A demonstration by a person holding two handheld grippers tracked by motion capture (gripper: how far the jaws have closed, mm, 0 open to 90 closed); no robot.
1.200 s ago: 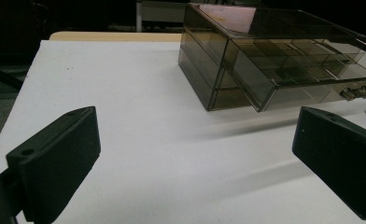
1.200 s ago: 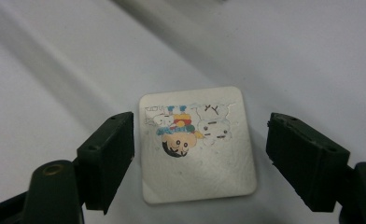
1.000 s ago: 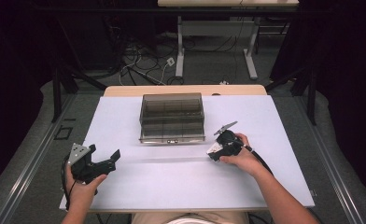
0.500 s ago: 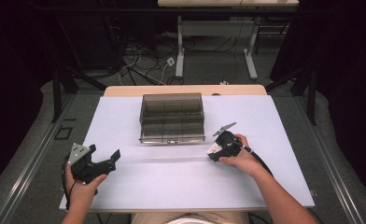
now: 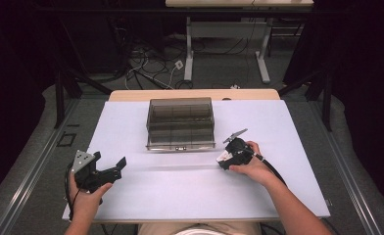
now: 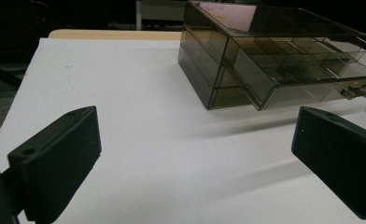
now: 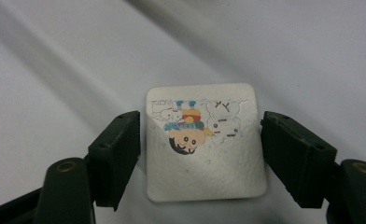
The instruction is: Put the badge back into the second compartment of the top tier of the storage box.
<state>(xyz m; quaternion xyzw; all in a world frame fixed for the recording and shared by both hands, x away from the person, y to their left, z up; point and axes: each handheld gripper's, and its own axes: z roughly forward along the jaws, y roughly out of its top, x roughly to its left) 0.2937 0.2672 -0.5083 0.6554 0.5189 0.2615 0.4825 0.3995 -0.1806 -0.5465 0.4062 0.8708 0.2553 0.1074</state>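
Still no shift: right gripper (image 7: pixel 200 140) astride the card (image 7: pixel 204 140).

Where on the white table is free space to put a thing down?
Bare patches: the table left of the box, the near strip between the left gripper and right gripper, and right of the box toward the far right corner. It is crowded at the card, which lies between the right gripper's open jaws.

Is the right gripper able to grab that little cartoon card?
Probably yes. The right gripper is open with a jaw on each side of the card, which lies flat on the table, and nothing sits between them.
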